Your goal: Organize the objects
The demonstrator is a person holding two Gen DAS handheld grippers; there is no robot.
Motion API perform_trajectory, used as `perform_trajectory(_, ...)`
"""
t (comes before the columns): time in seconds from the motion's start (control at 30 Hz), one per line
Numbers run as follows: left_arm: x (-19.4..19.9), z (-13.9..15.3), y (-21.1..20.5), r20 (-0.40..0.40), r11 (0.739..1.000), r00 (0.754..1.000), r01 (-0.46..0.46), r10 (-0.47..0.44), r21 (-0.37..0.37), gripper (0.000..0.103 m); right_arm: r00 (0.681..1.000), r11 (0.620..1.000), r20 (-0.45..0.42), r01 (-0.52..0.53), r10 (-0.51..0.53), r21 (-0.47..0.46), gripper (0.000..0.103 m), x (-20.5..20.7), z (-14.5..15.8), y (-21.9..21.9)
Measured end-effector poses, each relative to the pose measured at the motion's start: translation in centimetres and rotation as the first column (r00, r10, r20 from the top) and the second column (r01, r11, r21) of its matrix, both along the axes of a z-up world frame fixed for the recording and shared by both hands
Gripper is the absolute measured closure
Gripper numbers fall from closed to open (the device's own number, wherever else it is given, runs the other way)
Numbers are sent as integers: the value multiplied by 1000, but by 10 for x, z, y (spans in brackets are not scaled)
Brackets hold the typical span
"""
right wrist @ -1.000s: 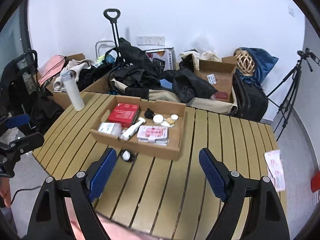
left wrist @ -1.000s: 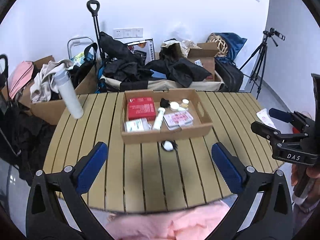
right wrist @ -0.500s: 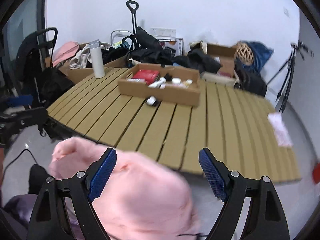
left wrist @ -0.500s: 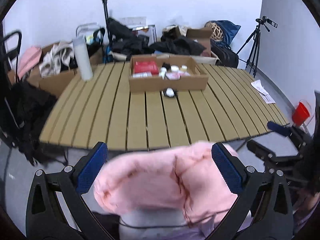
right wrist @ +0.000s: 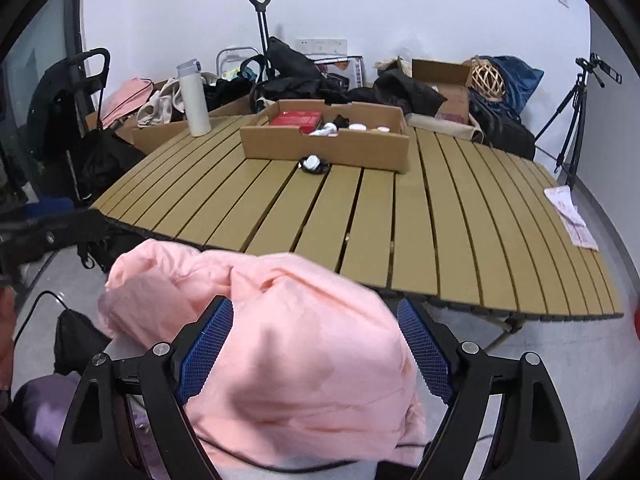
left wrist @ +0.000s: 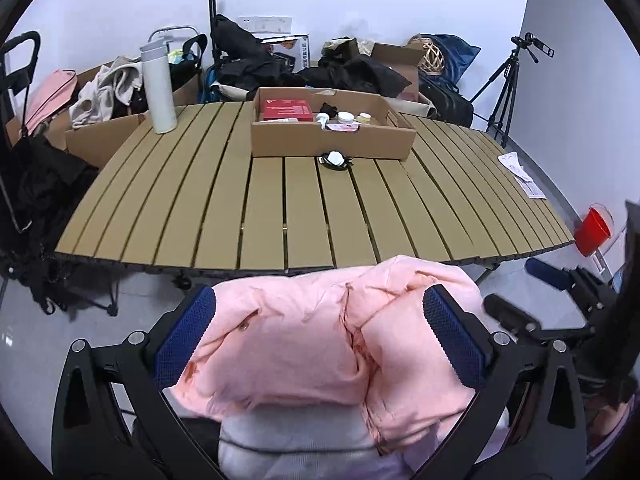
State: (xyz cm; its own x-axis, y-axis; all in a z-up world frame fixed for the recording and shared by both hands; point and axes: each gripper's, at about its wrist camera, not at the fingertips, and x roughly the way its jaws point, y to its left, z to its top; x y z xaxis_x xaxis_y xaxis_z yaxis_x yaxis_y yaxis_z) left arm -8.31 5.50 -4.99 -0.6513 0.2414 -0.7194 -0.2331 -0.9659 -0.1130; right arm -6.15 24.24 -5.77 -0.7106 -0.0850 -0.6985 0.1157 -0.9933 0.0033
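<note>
Mostly the sorting looks done: the cardboard tray (left wrist: pixel 332 136) at the far middle of the slatted table (left wrist: pixel 304 208) holds the small items, while one small black-and-white object (left wrist: pixel 335 159) lies just outside its near wall. We hold both the left gripper (left wrist: pixel 320 340) and right gripper (right wrist: pixel 316 348) wide open and empty, low over a pink padded jacket (left wrist: pixel 320 344), possibly on a lap.

bright even indoor light, soft shadows, strong fisheye warping, dark corners
</note>
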Motion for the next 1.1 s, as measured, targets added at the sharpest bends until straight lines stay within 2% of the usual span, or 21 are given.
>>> perform_trajectory(0.17,-41,-18,10,-2,999,999,35,-35,12,1,1000,1000,24,15,-15,-21,18,-33,-5,12)
perform_trajectory(0.3,-93,-31,23,5,994,997,71,-71,85,4,999,999,48,11,-9,-43,18,-76,-12,17)
perform_trajectory(0.37,-122,-40,31,44,990,996,71,-77,122,14,998,998,64,9,-6,-55,21,-103,-16,17)
perform_trajectory(0.53,-184,-58,46,78,990,994,60,-70,125,27,996,996,91,-12,19,-85,38,-164,-23,15)
perform_trajectory(0.6,-202,-65,46,95,989,993,58,-71,133,30,993,992,115,-19,34,-122,39,-195,-28,16)
perform_trajectory(0.67,-225,-73,45,119,988,990,59,-77,145,39,990,989,133,-20,40,-144,43,-222,-36,17)
perform_trajectory(0.73,-243,-81,46,138,987,987,56,-77,151,47,988,986,148,-14,40,-168,56,-250,-44,17)
perform_trajectory(0.77,-252,-85,45,146,987,986,57,-79,153,53,987,983,156,-9,38,-182,57,-264,-49,17)
perform_trajectory(0.83,-268,-95,46,171,987,982,52,-79,153,59,985,978,166,-5,40,-208,62,-287,-56,17)
perform_trajectory(0.97,-289,-113,47,220,981,969,67,-107,185,65,983,968,175,-6,52,-251,68,-318,-69,16)
perform_trajectory(1.03,-295,-116,49,224,977,968,67,-113,203,66,980,969,194,-4,53,-246,77,-327,-79,14)
perform_trajectory(1.1,-299,-117,51,222,974,968,72,-121,217,66,974,969,219,6,50,-248,79,-332,-92,14)
